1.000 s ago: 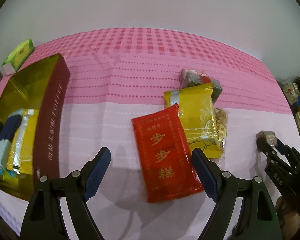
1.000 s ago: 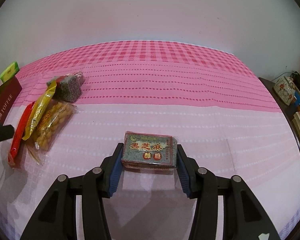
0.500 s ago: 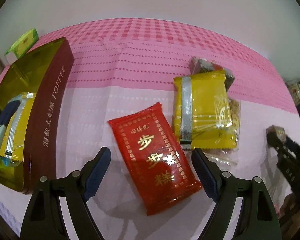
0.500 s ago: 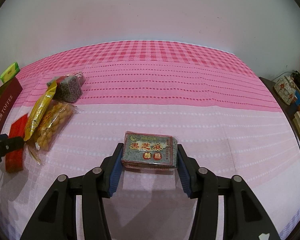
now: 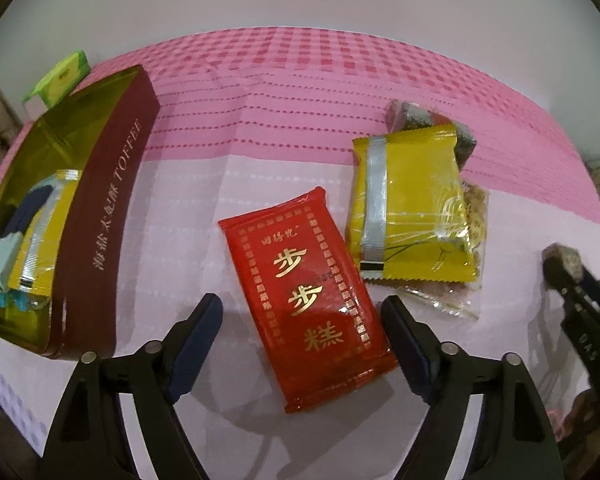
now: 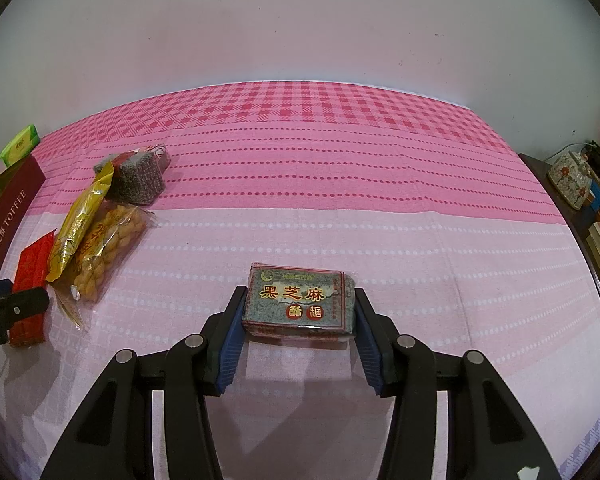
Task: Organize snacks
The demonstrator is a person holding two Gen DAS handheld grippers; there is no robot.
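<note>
My biggest worry is at the left tongs [image 5: 300,338], whose jaws are closing around the red packet [image 5: 306,302] lying flat on the pink cloth [image 5: 284,92] of the desk, with nothing gripped yet. The packet lies askew between the pads, its long side running from about 11 to 5 o'clock, so I judge the right pad could meet its lower corner first and spin or slide the slick wrapper instead of pinching it. A flat packet also gives little height to bite, and the pads might catch the cloth and drag it, disturbing the pile at 1 o'clock, where a yellow packet [image 5: 410,208] rests on a clear peanut bag [image 6: 106,246] with a dark block [image 6: 138,178] behind. My right tongs [image 6: 298,330] are clenched on the sesame bar [image 6: 300,304], gripped by its short ends and, as far as I can tell, resting on the cloth; if the grip is shallow the bar could twist out when lifted. The two tongs sit near each other, and both loads must go toward the tin, so crossing paths is a risk. The tin [image 5: 112,216], lettered TOFFEE, sits open at 9 o'clock in the left view. It holds a yellow pack [image 5: 40,236] and a blue pack [image 5: 14,236], leaving room at its far end. A small green box [image 5: 62,76] lies behind it.
</note>
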